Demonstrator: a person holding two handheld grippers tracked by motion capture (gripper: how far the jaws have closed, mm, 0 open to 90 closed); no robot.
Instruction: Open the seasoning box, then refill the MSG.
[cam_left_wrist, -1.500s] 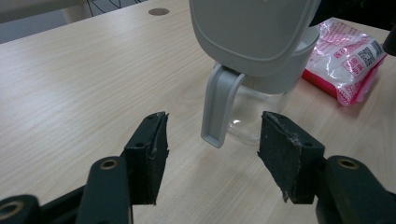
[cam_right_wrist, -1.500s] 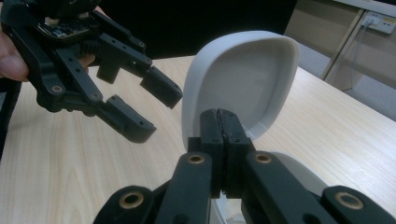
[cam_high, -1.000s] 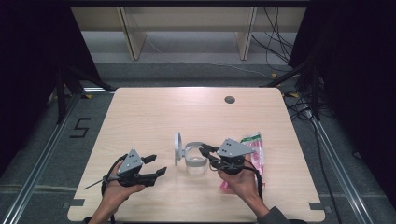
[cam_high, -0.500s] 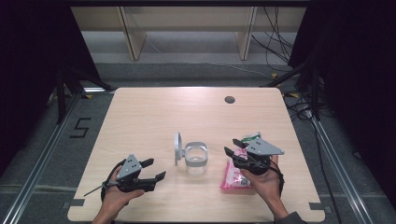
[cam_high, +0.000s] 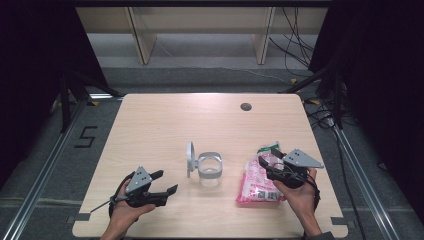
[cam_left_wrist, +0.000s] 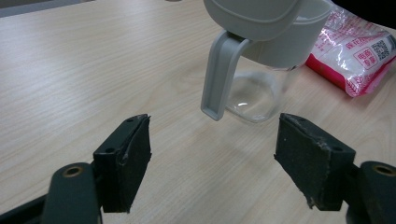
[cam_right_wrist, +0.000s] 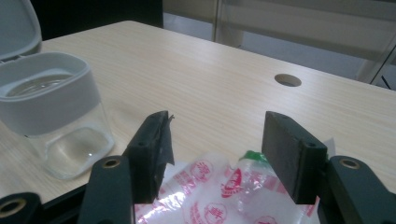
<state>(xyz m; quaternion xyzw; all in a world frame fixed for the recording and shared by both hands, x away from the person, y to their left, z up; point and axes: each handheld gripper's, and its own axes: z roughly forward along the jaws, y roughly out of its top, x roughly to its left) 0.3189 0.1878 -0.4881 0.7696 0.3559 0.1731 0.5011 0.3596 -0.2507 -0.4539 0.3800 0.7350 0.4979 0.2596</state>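
On the table (cam_high: 165, 125), the jar (cam_high: 209, 170) stands open and empty. The right gripper (cam_high: 270, 160) has just been opening above the pink bag (cam_high: 255, 185), holding nothing. The left gripper (cam_high: 162, 189) waits open too. Filling is left, I think.

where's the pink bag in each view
High view: the bag lies right of centre near the table's front edge, under the right gripper.
Left gripper view: it is at the upper right corner, behind the jar.
Right gripper view: it is at the bottom centre, below and between the fingers.
Shared landmark: the clear jar with its grey lid open, beside the bag.
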